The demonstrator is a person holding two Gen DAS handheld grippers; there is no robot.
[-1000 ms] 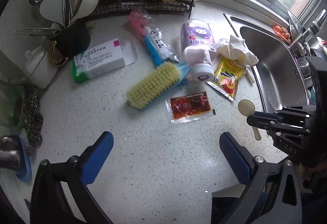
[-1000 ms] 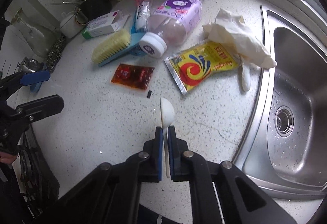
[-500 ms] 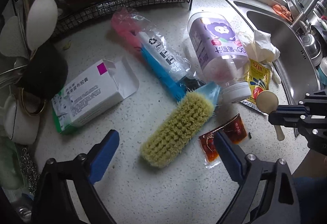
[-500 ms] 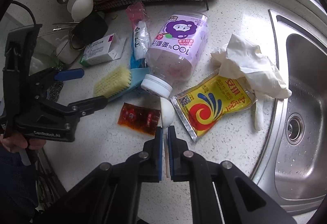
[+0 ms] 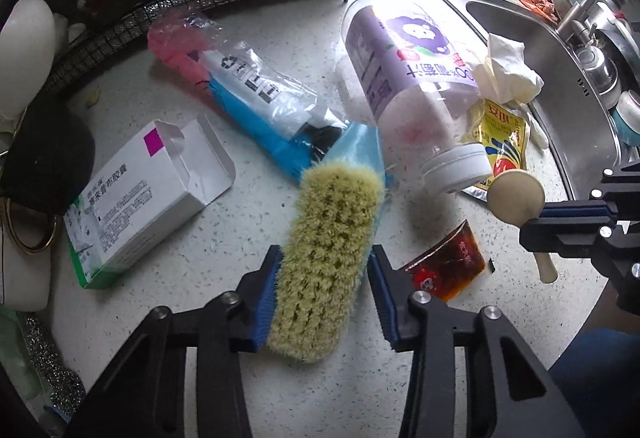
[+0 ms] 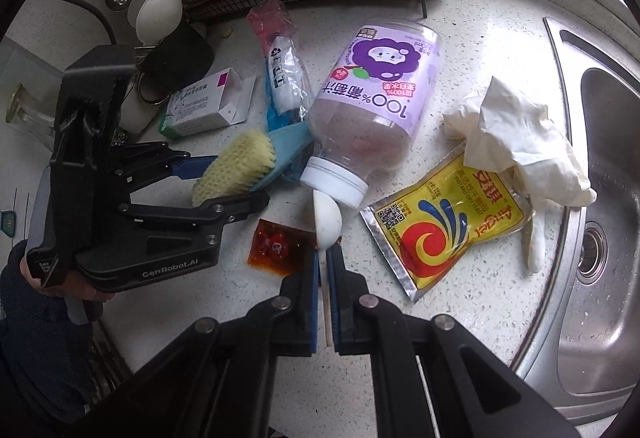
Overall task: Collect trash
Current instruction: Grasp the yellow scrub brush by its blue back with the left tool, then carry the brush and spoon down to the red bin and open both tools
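The left gripper [image 5: 322, 294] has just been closing its blue-padded fingers [image 5: 267, 298] around the yellow-bristled scrubbing brush with a pale blue back [image 5: 328, 262]. The near end of the brush sits between them: the pad at 9 o'clock is against the bristles, while the pad at 3 o'clock stands at the brush's edge, and whether it presses I cannot tell. The right gripper [image 6: 323, 270] is clamped shut on the handle of a small cream plastic spoon [image 6: 327, 216], held off the speckled white counter [image 5: 224, 238].

Judging by this, the step in hand is taking up the brush, perhaps to clear it off the litter. The next move calls for finishing the squeeze and lifting straight up, since the brush's far end lies on a blue plastic wrapper [image 5: 276, 142] at 12 o'clock and just beside the cap of a toppled clear juice bottle with a purple label [image 5: 404, 78] at 1 o'clock.

Around it lie a red sauce sachet [image 5: 446, 268] at 3 o'clock, an open white carton [image 5: 136, 198] at 10 o'clock, and a yellow foil packet [image 6: 448, 222] with a crumpled cream glove [image 6: 516, 142] towards the steel sink [image 6: 600, 318].

Only the right view shows the sink drain and the person's hand on the left gripper's body; only the left view shows the brush between the pads.
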